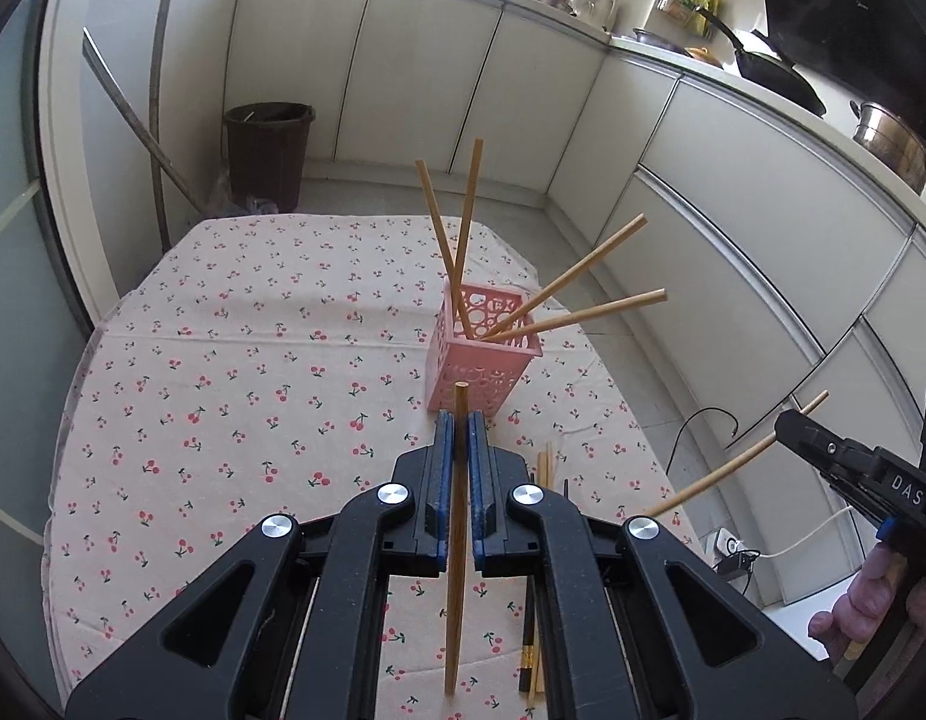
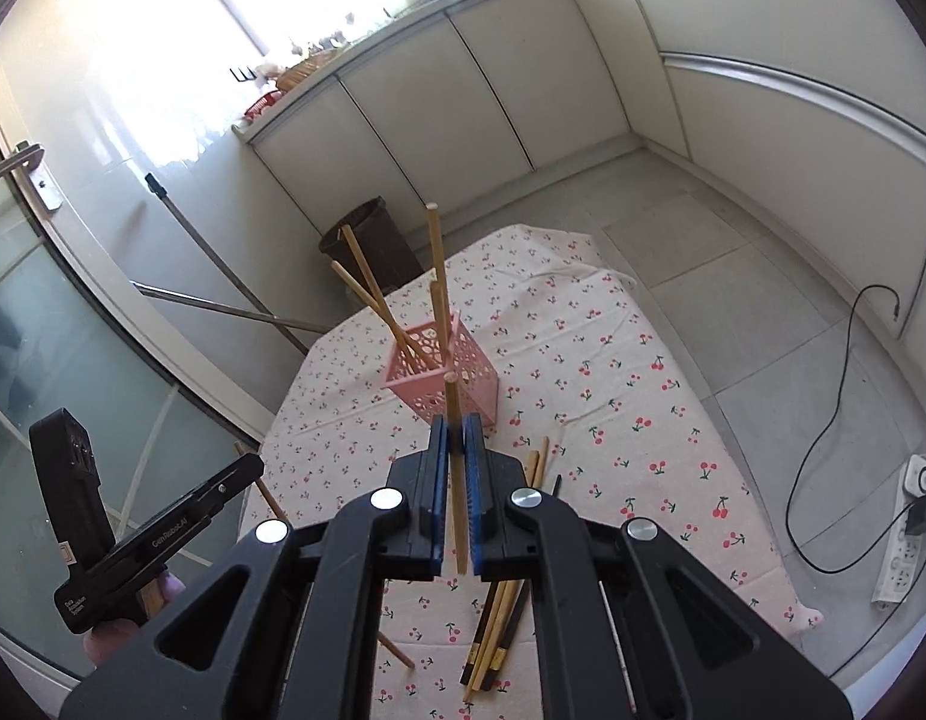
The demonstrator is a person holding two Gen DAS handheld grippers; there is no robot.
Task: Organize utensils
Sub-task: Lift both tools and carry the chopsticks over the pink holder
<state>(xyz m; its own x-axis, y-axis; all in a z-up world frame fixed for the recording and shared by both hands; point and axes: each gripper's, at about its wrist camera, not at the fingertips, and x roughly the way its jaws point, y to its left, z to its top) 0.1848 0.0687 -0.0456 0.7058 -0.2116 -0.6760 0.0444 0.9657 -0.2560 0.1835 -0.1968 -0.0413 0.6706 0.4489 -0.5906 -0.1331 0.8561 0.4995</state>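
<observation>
A pink perforated holder (image 1: 490, 375) (image 2: 478, 387) stands on the cherry-print tablecloth (image 1: 222, 390) (image 2: 613, 390) with several wooden chopsticks (image 1: 466, 228) leaning out of it. My left gripper (image 1: 461, 418) is shut on one wooden chopstick (image 1: 456, 570), held upright just before the holder. My right gripper (image 2: 456, 420) is shut on another wooden chopstick (image 2: 456, 480), also close in front of the holder. Each gripper shows in the other's view, at the edge: the right gripper (image 1: 790, 423) and the left gripper (image 2: 252, 468). Loose chopsticks (image 2: 499, 630) (image 1: 544, 468) lie on the cloth below the grippers.
A dark bin (image 1: 269, 150) and leaning mop poles (image 1: 156, 120) stand beyond the table's far edge. White cabinets run along the back and right. On the floor at right lie a power strip (image 2: 907, 534) and a black cable (image 2: 823, 420).
</observation>
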